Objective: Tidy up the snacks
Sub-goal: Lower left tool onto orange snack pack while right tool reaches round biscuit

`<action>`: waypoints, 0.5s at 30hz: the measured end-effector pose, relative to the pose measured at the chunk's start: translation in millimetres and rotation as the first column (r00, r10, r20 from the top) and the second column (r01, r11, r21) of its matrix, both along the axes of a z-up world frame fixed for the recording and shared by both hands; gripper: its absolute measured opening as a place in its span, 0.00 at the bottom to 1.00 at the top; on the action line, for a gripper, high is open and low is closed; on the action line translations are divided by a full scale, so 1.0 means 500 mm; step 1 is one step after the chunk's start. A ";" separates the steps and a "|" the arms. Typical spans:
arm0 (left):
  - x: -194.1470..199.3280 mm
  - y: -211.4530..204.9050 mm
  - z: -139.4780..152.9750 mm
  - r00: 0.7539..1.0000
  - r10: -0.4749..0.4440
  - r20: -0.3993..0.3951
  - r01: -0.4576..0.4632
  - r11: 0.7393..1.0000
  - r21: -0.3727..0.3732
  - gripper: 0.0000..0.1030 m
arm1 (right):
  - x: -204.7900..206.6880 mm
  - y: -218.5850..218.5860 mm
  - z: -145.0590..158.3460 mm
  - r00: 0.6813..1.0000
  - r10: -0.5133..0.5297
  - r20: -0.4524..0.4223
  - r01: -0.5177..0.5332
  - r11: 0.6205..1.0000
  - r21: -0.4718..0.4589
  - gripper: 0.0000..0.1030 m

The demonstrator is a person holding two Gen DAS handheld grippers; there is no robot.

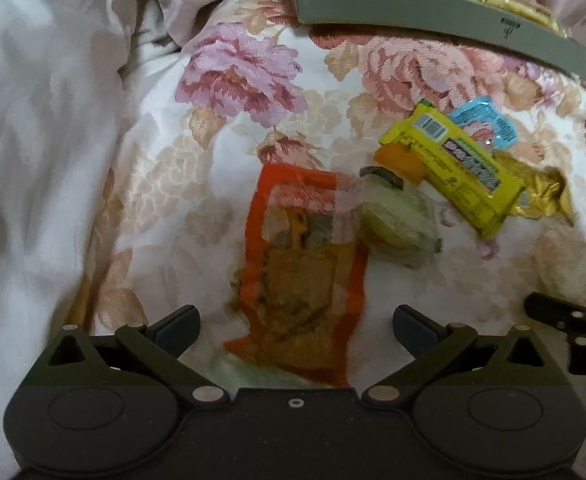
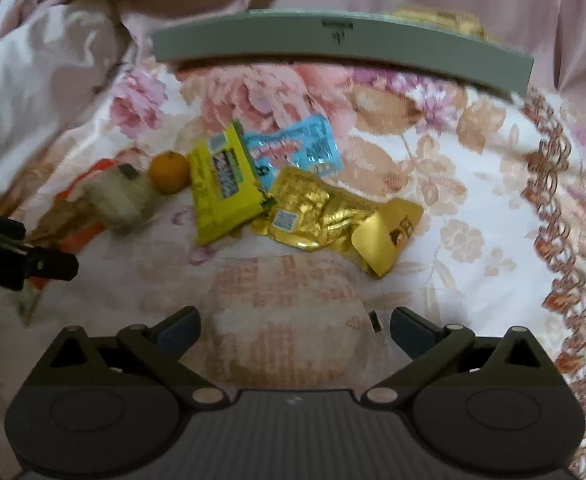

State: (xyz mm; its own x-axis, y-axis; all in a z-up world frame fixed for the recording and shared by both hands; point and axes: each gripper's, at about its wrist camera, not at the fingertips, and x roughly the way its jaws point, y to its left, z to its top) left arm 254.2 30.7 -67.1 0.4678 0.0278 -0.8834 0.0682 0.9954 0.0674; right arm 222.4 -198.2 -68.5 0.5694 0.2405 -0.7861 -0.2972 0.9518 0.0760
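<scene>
Two hand-held grippers hover low over a bed covered by a flowered bedspread (image 1: 253,64), where loose snacks wait to be sorted. The left hand-held gripper (image 1: 295,326) has its jaws spread wide and holds nothing; an orange packet (image 1: 301,268) with a clear window lies flat directly between and just ahead of its fingers, so it looks lined up as the next thing to pick. The right hand-held gripper (image 2: 293,326) is likewise spread wide and empty, with a pale pink-patterned packet (image 2: 289,320) lying between its fingers, hard to tell from the cloth beneath. Ahead of the right gripper sits a small heap: a yellow bar (image 2: 225,188) overlapping a blue packet (image 2: 293,152) behind it and a crumpled gold packet (image 2: 333,216) to its right. Just left of the bar is a small orange fruit (image 2: 169,172), then a cloudy wrapped snack (image 2: 121,200) touching the orange packet. Farther ahead stands a grey box (image 2: 333,44) with low walls, a wrapped snack showing over its right end; it is probably where things are gathered. The overlapping heap may make a clean pinch on one packet awkward, and the soft, rumpled cloth gives little firm backing. The two grippers are near each other, each visible at the edge of the other's view, so they could crowd one another.
</scene>
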 end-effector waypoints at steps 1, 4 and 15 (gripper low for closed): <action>0.004 -0.001 -0.001 1.000 -0.005 0.008 0.005 1.000 0.013 0.99 | 0.004 -0.001 -0.007 1.000 -0.009 -0.018 0.010 1.000 0.011 1.00; 0.012 -0.003 -0.009 1.000 -0.016 0.004 0.016 0.999 0.038 0.99 | 0.000 0.003 -0.010 1.000 -0.003 -0.012 0.003 1.000 0.008 1.00; -0.013 0.000 0.004 1.000 0.004 0.000 -0.004 0.995 -0.101 0.80 | -0.027 0.022 0.005 0.996 0.084 0.034 -0.085 0.995 0.044 0.86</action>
